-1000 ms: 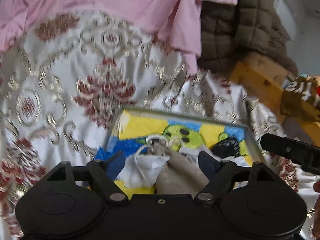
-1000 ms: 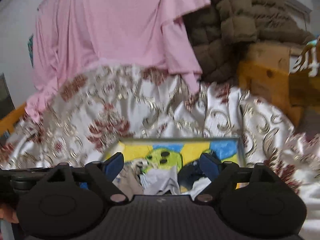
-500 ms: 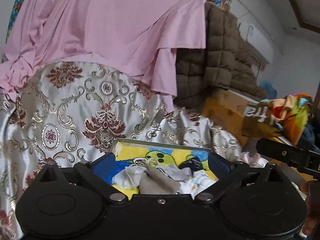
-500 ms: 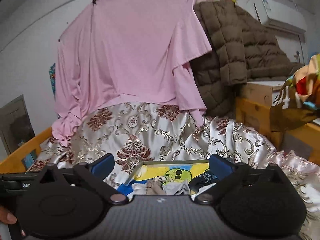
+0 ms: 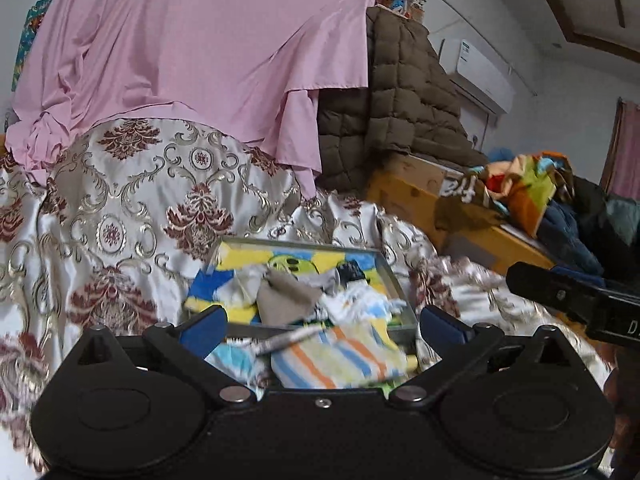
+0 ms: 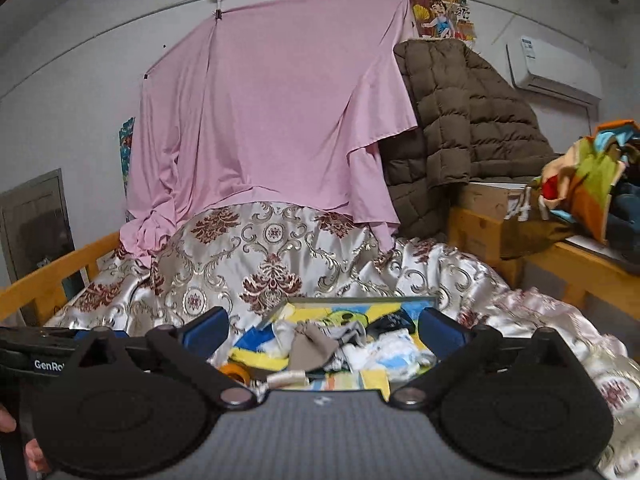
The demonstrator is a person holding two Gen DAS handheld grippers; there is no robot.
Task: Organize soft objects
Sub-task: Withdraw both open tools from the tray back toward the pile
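Observation:
A shallow tray (image 5: 394, 280) with a yellow, blue and green cartoon lining lies on the patterned bedspread; it also shows in the right wrist view (image 6: 360, 301). In it lie a beige drawstring pouch (image 5: 286, 294) (image 6: 312, 346), white and grey cloths (image 5: 356, 300) and a black item (image 5: 350, 270). A striped cloth (image 5: 336, 354) lies at the tray's near edge. My left gripper (image 5: 322, 326) is open and empty, above the near edge. My right gripper (image 6: 324, 330) is open and empty, further back.
A silver and maroon bedspread (image 5: 132, 200) covers the bed. A pink sheet (image 6: 272, 120) hangs behind, with a brown quilted jacket (image 6: 460, 128) beside it. A wooden bench (image 6: 560, 264) with piled clothes (image 6: 588, 176) stands right. A wooden bed rail (image 6: 52, 280) runs left.
Both grippers have pulled back and up from the tray, so more of the room shows. The striped cloth has come into view in front of the tray. Both grippers stay open.

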